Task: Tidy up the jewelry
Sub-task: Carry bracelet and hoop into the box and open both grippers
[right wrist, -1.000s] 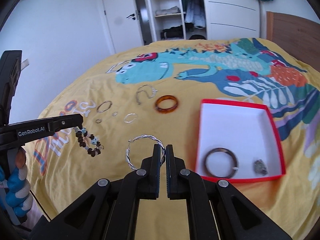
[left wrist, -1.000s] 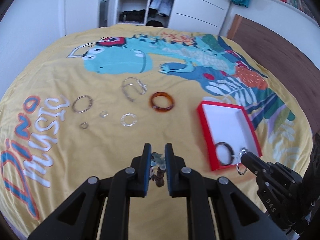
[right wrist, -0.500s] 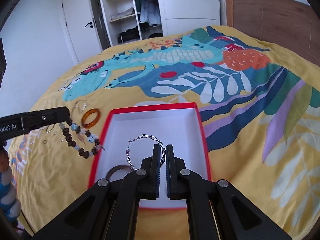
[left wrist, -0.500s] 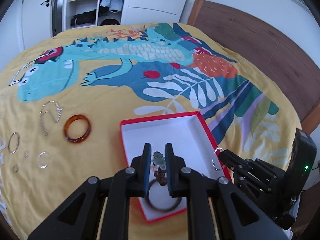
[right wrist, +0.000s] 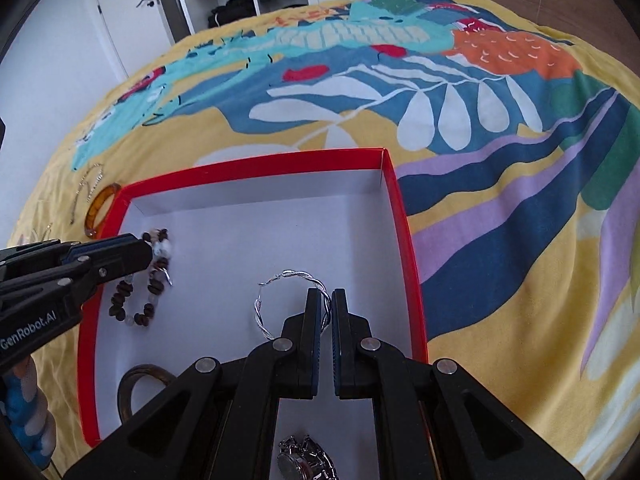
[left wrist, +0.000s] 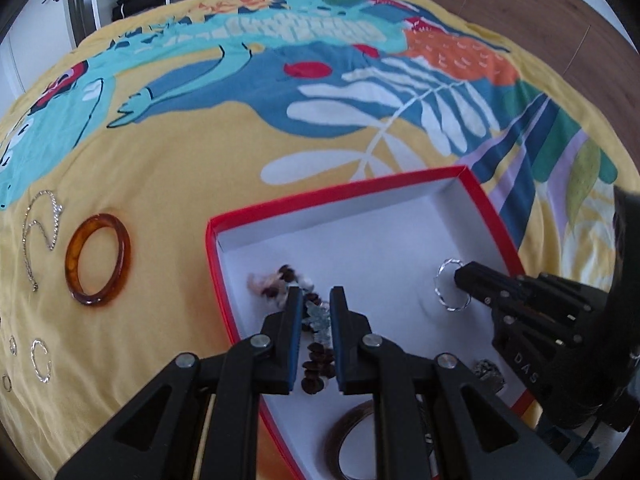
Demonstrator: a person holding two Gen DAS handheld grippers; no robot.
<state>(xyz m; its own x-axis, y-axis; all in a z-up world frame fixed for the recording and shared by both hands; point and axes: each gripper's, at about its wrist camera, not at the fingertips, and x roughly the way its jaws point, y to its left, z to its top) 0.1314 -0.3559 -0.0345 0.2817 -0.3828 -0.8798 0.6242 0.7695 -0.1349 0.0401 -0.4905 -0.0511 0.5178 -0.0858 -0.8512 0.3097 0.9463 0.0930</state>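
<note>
A red box with a white inside lies on the yellow bedspread. My left gripper is over the box's left part, shut on a brown and pale beaded bracelet that hangs down into the box. My right gripper is over the box's right part, shut on a twisted silver hoop. A dark bangle and a small metal piece lie in the box.
Left of the box on the bedspread lie an amber bangle, a silver chain and a few small silver rings. A wooden headboard stands at the right, wardrobes at the back.
Both grippers have moved forward and lower over the red box. The beaded bracelet and the silver hoop now hang inside the box's walls. Both stay gripped.
</note>
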